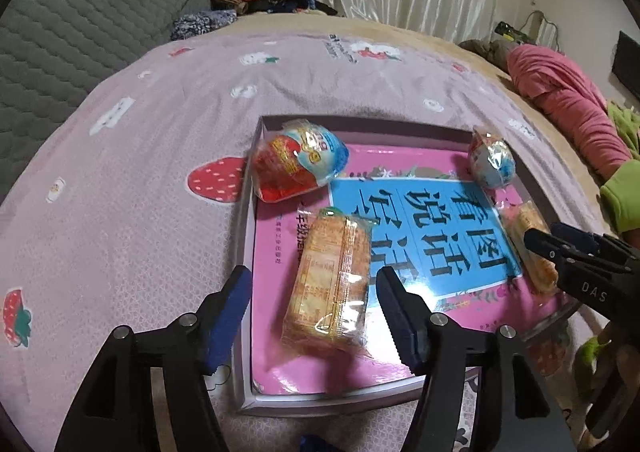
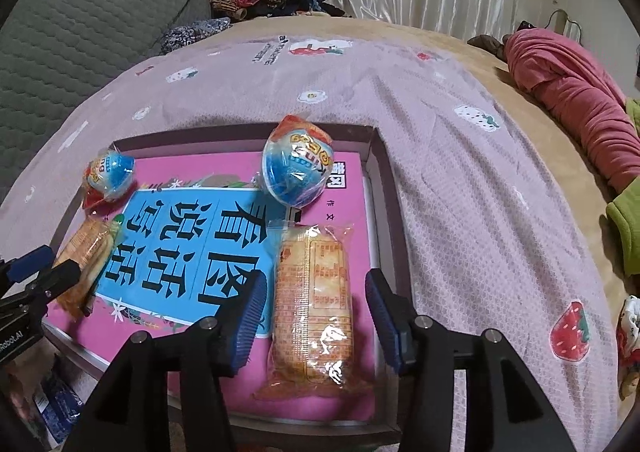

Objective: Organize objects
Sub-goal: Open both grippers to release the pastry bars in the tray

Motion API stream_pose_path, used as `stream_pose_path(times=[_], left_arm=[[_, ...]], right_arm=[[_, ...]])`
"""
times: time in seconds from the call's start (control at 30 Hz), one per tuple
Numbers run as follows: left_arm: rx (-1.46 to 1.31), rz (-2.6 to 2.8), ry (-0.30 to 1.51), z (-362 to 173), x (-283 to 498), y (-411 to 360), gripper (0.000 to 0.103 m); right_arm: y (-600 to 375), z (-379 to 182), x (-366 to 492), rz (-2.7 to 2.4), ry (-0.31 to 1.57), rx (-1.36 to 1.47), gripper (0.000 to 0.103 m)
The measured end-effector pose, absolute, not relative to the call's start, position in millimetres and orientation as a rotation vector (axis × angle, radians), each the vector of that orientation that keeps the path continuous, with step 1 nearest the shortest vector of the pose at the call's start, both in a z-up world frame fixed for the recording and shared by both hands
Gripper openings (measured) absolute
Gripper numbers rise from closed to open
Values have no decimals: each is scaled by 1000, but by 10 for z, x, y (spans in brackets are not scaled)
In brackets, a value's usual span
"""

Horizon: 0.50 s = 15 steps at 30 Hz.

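Two orange cracker packets lie flat on the pink book (image 1: 288, 236) inside the shallow box (image 1: 256, 124), one ahead of each gripper. The left cracker packet (image 1: 332, 284) sits between the blue pads of the left gripper (image 1: 312, 316), whose jaws stand apart with a clear gap on either side, so nothing is gripped. Its long axis runs away from that camera, leaning a little to the right at the far end, where a green strip marks the seal. The right cracker packet (image 2: 314, 312) lies between the pads of the right gripper (image 2: 316, 316) in the same fashion: jaws parted, neither pad pressing on the wrapper, long axis almost straight along the fingers. Its crimped far end points toward the back wall of the box.

Beyond each packet rests a rounded sweet in clear wrap. The left sweet (image 1: 298, 160), red and blue, leans on the box's far left corner. The right sweet (image 2: 298, 168), mostly blue, lies near the far right corner, just beyond the right packet's far end.

Large black characters on a blue panel (image 2: 180, 248) fill the book's middle, between the two packets. The box rests on a pale purple bedspread (image 2: 460, 192) printed with strawberries
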<state>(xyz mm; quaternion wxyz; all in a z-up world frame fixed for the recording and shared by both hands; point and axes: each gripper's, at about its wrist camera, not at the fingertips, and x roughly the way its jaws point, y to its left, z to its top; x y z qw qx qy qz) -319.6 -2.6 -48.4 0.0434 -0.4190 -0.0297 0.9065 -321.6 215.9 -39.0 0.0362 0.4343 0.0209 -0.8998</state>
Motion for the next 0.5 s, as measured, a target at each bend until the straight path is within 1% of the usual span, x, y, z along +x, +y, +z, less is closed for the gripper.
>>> stream_pose_path(times=[0.17, 0.2, 0.23, 0.27, 0.5], left_arm=[[-1266, 2783, -94, -430, -3177, -60, 67], [-1262, 2785, -99, -417, -3171, -67, 69], [-1260, 2790, -102, -401, -3163, -77, 74], [-1251, 2795, -105, -379, -3151, -89, 76], [-1208, 2835, -130, -187, -3053, -159, 78]], right_arm=[[2159, -332, -3185, -2770, 59, 1316, 52], [2158, -321, -3179, -2772, 59, 1312, 53], [2154, -301, -3169, -2774, 59, 1304, 54], [2157, -286, -3161, -2775, 56, 1299, 55], [2144, -49, -3030, -2792, 38, 1213, 62]])
